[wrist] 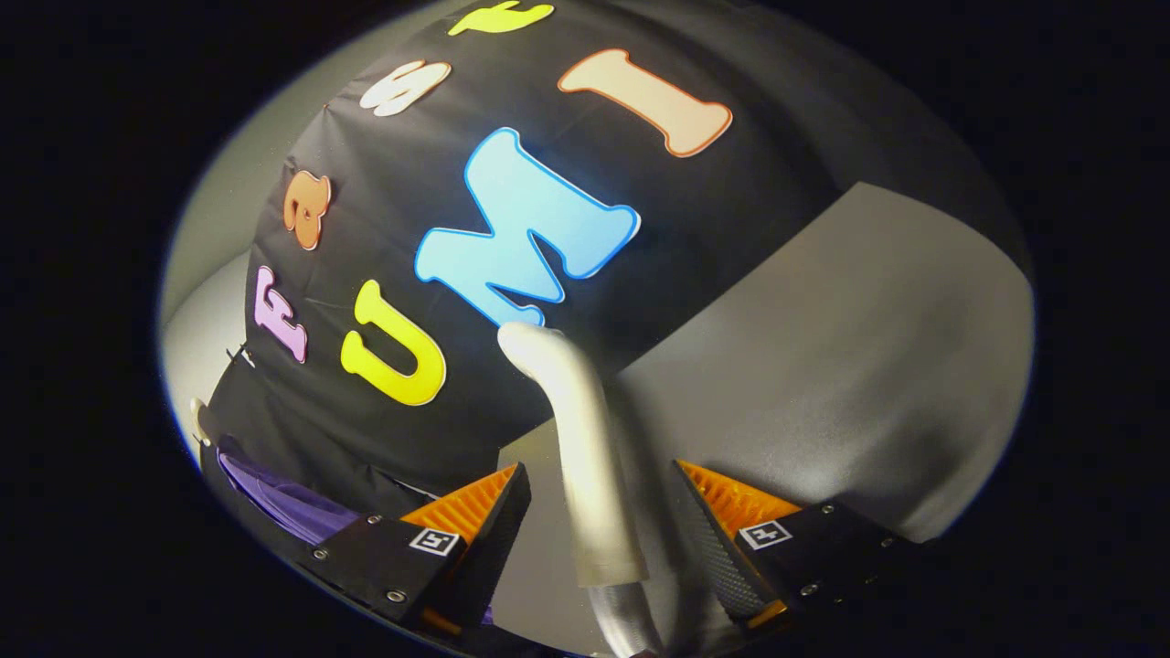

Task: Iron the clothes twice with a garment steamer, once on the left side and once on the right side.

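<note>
Tongs (599,512) stand wide, the steamer handle (585,457) loose between them, neither finger pressing it. Purple garment (292,503) lies off beyond the left finger. Closing off-centre could let the smooth, rounded handle slip or twist.

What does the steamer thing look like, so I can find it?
Start at the grey table in front of the black cloth wall. Between the gripper fingers, which stand open, rises the steamer: a pale silvery wand with a bent, rounded tip.
</note>
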